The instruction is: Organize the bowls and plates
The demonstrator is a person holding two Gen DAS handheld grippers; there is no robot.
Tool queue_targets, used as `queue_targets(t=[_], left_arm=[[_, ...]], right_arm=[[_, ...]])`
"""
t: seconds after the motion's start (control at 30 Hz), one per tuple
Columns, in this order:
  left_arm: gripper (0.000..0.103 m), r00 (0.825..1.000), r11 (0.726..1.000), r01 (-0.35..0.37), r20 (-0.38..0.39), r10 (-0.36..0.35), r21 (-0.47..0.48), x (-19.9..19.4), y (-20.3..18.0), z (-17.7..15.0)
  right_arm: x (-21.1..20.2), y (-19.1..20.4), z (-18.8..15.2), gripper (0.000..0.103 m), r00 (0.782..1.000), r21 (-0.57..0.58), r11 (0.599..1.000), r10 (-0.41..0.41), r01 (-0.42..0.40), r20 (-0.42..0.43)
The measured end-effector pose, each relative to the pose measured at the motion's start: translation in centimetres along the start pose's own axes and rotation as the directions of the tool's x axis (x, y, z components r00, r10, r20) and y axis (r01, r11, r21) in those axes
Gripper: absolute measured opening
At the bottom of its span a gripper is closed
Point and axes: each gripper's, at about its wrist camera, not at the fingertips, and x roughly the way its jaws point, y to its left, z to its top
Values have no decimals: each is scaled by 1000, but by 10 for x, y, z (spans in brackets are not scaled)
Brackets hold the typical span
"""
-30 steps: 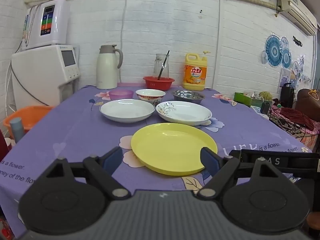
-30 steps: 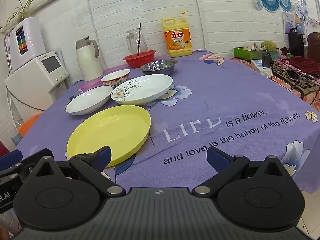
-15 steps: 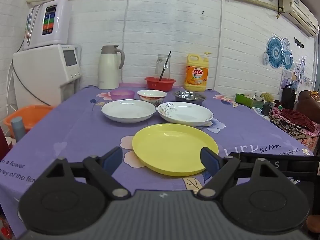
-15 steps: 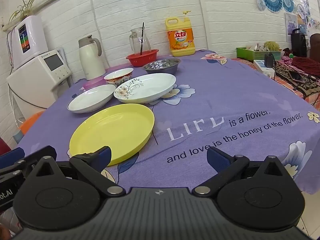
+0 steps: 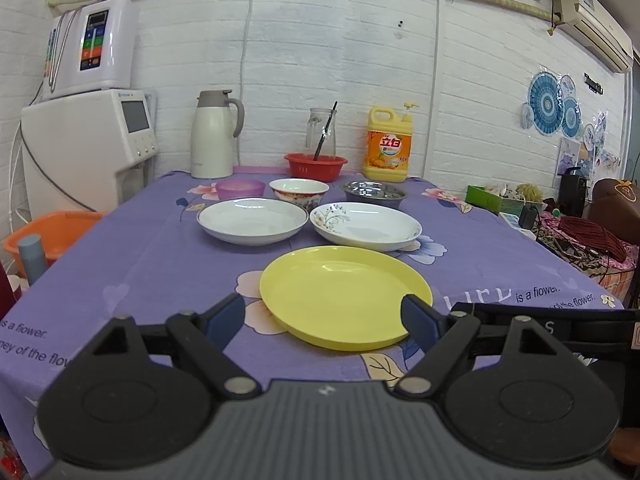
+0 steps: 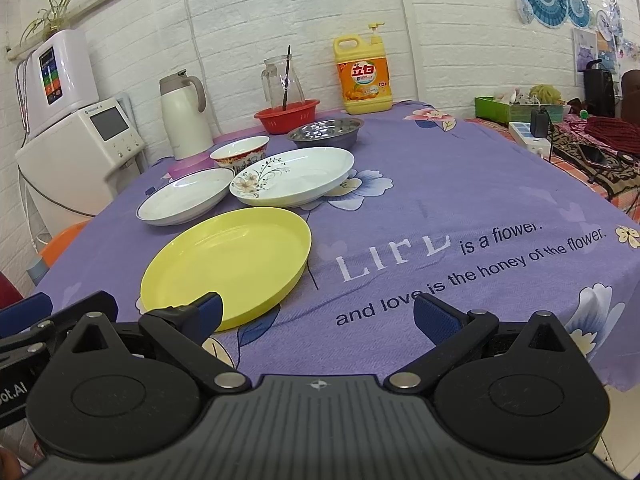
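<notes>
Hovering at the table's near edge, the left gripper (image 5: 322,318) and right gripper (image 6: 316,314) both gape wide and empty. The yellow plate (image 5: 346,296) lies nearest, with two white plates (image 5: 253,220) behind it and bowls (image 5: 299,192) further back, all unstacked, likely laid out for sorting.

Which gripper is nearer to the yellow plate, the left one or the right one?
Left. The left gripper points straight at the yellow plate, its near rim between the open fingers. The right gripper is beside it, aimed mostly at bare tablecloth.
</notes>
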Motion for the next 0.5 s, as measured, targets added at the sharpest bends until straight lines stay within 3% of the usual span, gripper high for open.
queue_targets(t=[0.5], left_arm=[[83, 1000, 1000, 5, -1, -5, 1, 0, -3, -2]], right_arm=[[3, 3, -2, 103, 1000, -10, 1000, 9, -10, -8]])
